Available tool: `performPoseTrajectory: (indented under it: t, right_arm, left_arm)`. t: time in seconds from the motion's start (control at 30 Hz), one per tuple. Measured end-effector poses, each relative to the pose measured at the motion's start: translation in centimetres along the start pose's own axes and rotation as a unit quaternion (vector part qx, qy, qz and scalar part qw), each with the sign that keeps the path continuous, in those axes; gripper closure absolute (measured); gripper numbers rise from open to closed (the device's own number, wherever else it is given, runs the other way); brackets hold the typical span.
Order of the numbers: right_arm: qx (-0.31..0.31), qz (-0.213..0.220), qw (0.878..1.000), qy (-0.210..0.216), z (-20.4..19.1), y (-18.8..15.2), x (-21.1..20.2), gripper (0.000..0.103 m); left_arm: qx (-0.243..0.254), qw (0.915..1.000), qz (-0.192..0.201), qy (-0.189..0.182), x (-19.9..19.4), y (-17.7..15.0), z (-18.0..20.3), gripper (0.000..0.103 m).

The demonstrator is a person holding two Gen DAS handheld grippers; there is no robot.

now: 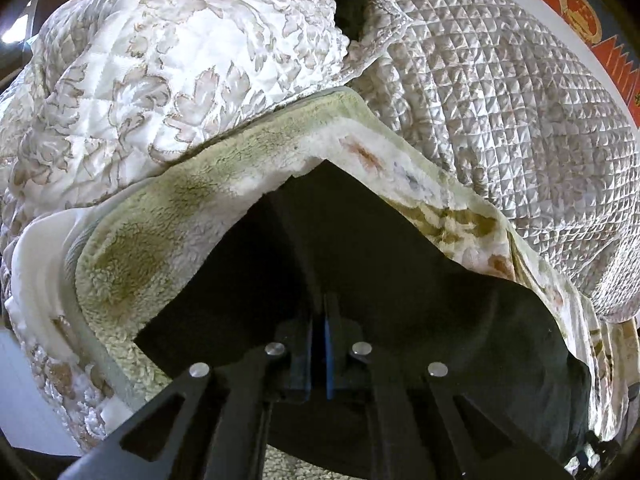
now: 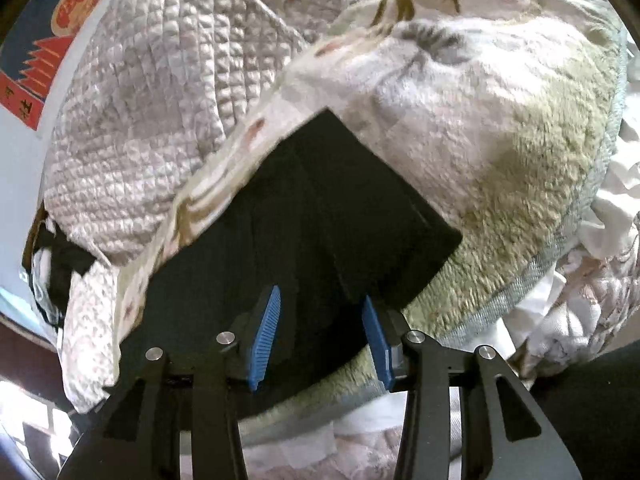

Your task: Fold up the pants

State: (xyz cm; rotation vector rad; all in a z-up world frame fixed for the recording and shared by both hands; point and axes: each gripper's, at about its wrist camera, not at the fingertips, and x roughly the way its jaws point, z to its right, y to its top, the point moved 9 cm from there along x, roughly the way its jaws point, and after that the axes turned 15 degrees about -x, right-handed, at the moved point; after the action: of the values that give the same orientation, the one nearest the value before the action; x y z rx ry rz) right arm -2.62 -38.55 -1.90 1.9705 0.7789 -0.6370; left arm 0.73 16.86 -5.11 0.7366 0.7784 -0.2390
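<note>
Black pants (image 1: 360, 264) lie as a flat dark panel across the lower centre of the left wrist view, and in the right wrist view (image 2: 320, 208) as a squared slab from centre frame down to the fingers, resting on a green-and-cream fleece blanket (image 1: 168, 216) spread over a bed. Left hand-held gripper (image 1: 319, 344): blue pads drawn together with barely a slit between them, directly over the dark cloth; whether any fabric is pinched cannot be told, since the black pants and black frame merge there. Right hand-held gripper (image 2: 320, 332): fingers apart, blue pads straddling the near edge of the pants, nothing clamped. Risks, as judged: the fleece is soft and loose, so a closing pinch could take blanket pile along with the pants and drag both. With only one side possibly gripped, lifting would skew the fold and let layers slip apart. Layer edges are hard to read in black, so a grasp may catch only the top ply. The quilted floral bedspread (image 1: 160, 60) at upper left and the diamond-quilted cover (image 1: 500, 120) at upper right crowd the panel's far edge, so a forward fold could snag or land on them.
</note>
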Motion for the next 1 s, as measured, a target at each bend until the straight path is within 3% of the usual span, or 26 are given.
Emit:
performPoseTrajectory:
  t: [0.03, 0.07, 0.1, 0.17, 0.3, 0.37, 0.5, 0.6, 0.77, 0.9, 1.0]
  right_arm:
    - [-0.003, 0.007, 1.000, -0.007, 0.0, 0.4, -0.2, 0.063]
    - [-0.003, 0.014, 1.000, -0.010, 0.1, 0.9, -0.4, 0.083]
    - [-0.004, 0.015, 1.000, -0.008, 0.1, 1.2, -0.4, 0.093]
    - [-0.005, 0.011, 1.000, 0.000, 0.0, 1.8, -0.4, 0.094]
    - [-0.015, 0.028, 0.999, 0.005, -0.4, 2.8, -2.3, 0.095]
    - [-0.014, 0.017, 1.000, -0.011, 0.3, 2.6, -2.3, 0.095]
    - [0.010, -0.041, 0.998, -0.036, 2.3, 0.6, -0.1, 0.094]
    - [-0.001, -0.041, 0.998, -0.053, 1.9, 0.6, -0.4, 0.094]
    - [-0.008, -0.031, 0.995, -0.093, 2.0, 1.0, -2.5, 0.084]
    - [-0.063, 0.028, 0.990, -0.125, 0.8, 3.2, -5.0, 0.082]
    - [-0.150, 0.033, 0.983, -0.105, -2.5, 4.0, -3.8, 0.075]
  left_arm:
    - [0.000, 1.0000, 0.001, 0.000, 0.0, 0.0, 0.0, 0.098]
    - [0.001, 1.0000, 0.001, -0.001, 0.0, 0.0, 0.1, 0.099]
    - [0.003, 1.0000, 0.002, -0.002, -0.1, 0.1, 0.1, 0.099]
    - [0.004, 1.0000, 0.007, -0.004, -0.7, 0.3, 0.3, 0.099]
    - [0.001, 0.9995, 0.026, -0.018, -3.8, 0.6, 0.6, 0.099]
    - [0.008, 0.9992, 0.035, -0.019, -5.2, 0.3, 0.3, 0.099]
    - [0.019, 0.9998, 0.002, 0.009, -3.5, -1.5, -1.1, 0.099]
    - [0.002, 0.9994, -0.025, 0.025, -2.3, -2.1, -2.2, 0.098]
    - [0.008, 0.9993, -0.005, 0.037, -3.8, -1.3, -1.9, 0.094]
    - [0.005, 0.9980, 0.035, 0.052, -5.8, 0.3, -2.0, 0.093]
    - [0.021, 0.9975, 0.055, 0.040, -6.6, 1.3, -0.8, 0.087]
